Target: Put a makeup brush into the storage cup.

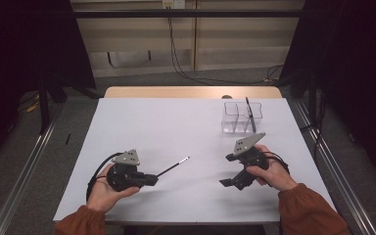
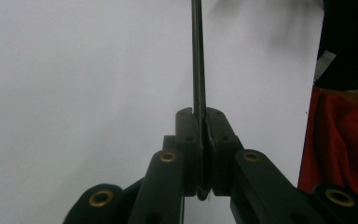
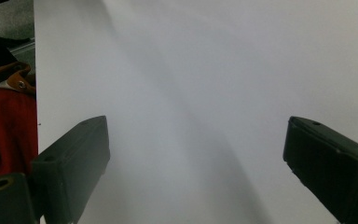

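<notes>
My left gripper [image 1: 149,179] sits at about seven o'clock on the white table [image 1: 176,127], held in my left hand [image 1: 105,192]. Its jaws are pressed together on a thin black pen [image 1: 172,167], clamped at its rear end. The pen sticks out from the jaws toward two o'clock, its pale tip hanging just above the table surface. In the left gripper view the pen [image 2: 198,60] runs straight up from between my closed pads toward twelve o'clock.

My right gripper [image 1: 232,182] is at about five o'clock on the table, in my right hand [image 1: 271,171], pointing toward eight o'clock. Its jaws stand wide apart with nothing between them; bare table [image 3: 200,93] shows in the gap.

A clear divided container [image 1: 242,117] stands at about one o'clock, with a second dark pen [image 1: 250,115] leaning in it.
</notes>
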Available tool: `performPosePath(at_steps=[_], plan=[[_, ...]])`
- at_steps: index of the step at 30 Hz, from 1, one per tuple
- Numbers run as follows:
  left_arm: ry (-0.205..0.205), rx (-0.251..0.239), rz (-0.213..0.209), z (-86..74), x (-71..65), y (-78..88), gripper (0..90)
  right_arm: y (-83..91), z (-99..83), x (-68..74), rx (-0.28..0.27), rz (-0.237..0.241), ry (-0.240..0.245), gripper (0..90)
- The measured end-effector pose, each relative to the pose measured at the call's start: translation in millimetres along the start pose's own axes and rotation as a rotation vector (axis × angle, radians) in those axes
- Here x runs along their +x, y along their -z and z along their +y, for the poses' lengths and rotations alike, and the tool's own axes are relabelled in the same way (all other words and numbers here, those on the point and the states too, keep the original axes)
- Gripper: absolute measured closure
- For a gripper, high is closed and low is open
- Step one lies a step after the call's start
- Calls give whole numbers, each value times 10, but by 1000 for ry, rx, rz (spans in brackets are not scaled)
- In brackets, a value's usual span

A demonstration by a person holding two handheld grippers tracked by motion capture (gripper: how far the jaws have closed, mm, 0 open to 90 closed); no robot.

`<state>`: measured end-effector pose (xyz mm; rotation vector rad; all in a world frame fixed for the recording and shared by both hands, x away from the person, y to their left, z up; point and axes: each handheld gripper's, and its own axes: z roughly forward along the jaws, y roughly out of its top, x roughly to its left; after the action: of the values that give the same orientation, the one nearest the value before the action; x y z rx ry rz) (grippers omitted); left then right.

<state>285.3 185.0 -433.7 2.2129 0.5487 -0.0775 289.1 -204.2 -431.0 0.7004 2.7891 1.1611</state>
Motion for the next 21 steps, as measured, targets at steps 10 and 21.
performPosePath(at_steps=[10,21], plan=[[-10,-35,0,-33,0,-9,854,-13,-91,66,-111,-38,9,51],[-31,-90,20,-75,9,-33,853,5,-171,72,-282,-55,-60,45]])
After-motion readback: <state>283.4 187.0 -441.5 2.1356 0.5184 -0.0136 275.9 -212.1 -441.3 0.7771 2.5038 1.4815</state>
